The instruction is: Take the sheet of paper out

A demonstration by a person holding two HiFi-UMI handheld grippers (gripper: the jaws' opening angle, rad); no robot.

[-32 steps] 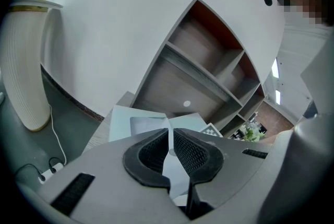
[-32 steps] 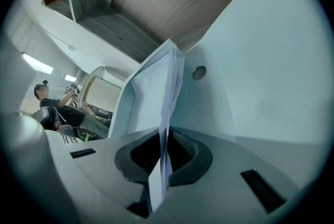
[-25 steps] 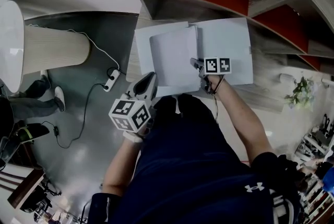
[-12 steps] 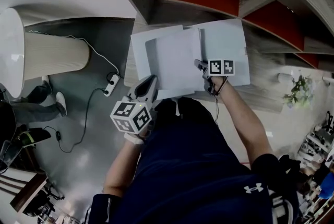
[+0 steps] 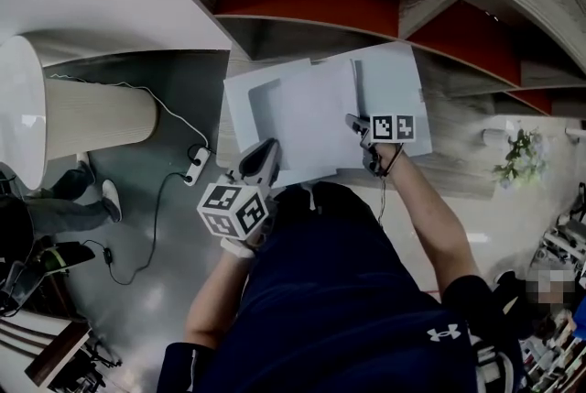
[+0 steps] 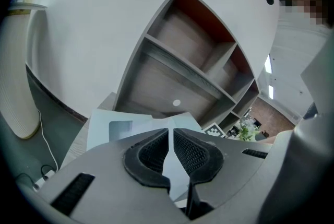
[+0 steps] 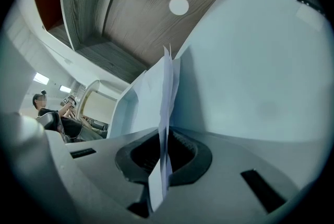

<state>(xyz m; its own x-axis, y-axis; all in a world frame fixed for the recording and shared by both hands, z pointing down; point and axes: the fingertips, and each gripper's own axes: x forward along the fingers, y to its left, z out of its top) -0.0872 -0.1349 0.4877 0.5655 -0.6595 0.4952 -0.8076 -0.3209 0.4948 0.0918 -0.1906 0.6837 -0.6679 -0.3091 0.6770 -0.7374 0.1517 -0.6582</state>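
Over on the left, holding down with the left tongs [image 5: 265,150], pinched nearly together on the near edge of what looks like the envelope [image 5: 252,98]. Next along, gripping the sheet [image 5: 316,116], lying partly across that envelope, with the right tongs [image 5: 353,122] clamped tight on its right edge, all on the worktop [image 5: 458,158]. Could tear or crumple at that right-hand pinch if pulled askew, or drag the envelope along given a slack left grip.

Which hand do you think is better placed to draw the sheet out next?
Right. The right gripper has its jaws shut on the sheet of paper, while the left gripper pinches the envelope, so it is probably better used for steadying.
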